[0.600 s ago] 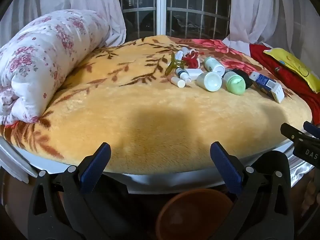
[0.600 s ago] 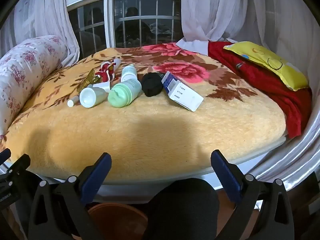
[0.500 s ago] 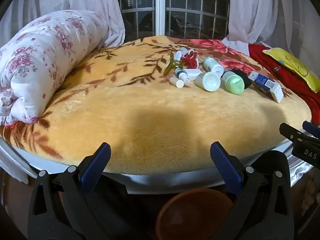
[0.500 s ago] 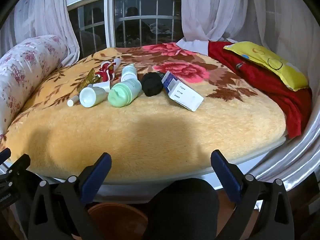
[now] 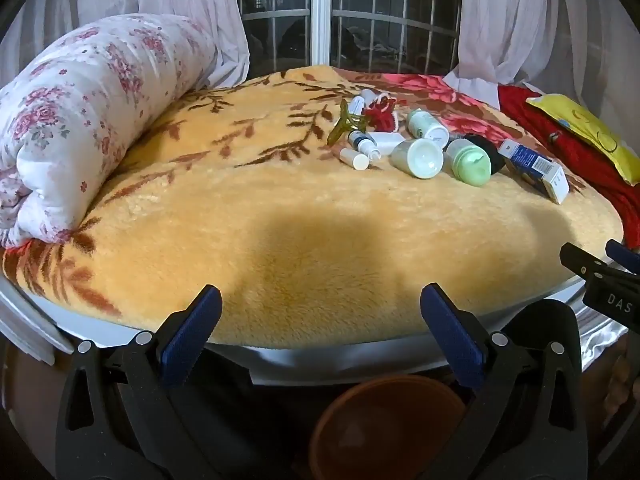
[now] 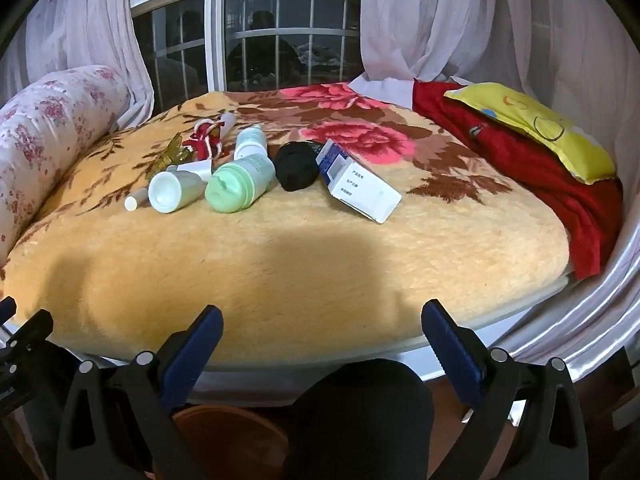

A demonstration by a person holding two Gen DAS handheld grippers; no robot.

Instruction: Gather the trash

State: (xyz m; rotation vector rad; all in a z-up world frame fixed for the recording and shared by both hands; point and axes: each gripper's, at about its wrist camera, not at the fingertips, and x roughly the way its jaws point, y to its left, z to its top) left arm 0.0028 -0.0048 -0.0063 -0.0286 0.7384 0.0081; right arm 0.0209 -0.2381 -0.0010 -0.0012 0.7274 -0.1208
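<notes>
We're at the very start: left gripper [image 5: 320, 320] and right gripper [image 6: 322, 338] both gape wide, empty, at the bed's [image 6: 280, 272] near edge. The trash [image 6: 240, 184] clusters far across the blanket. Next we reach out, then drop into the brown bin [image 5: 384, 424] below.

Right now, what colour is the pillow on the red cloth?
Yellow pillow, clearest in the right wrist view.

Warm indoor light falls from above and behind onto the blanket [image 5: 280, 208], leaving one soft broad shadow near its front edge. The window [image 6: 256, 40] is dark and mirrors dim shapes. Both views bow strongly, corners black. The blanket looks sharp; below the bed edge all sinks into gloom.
</notes>
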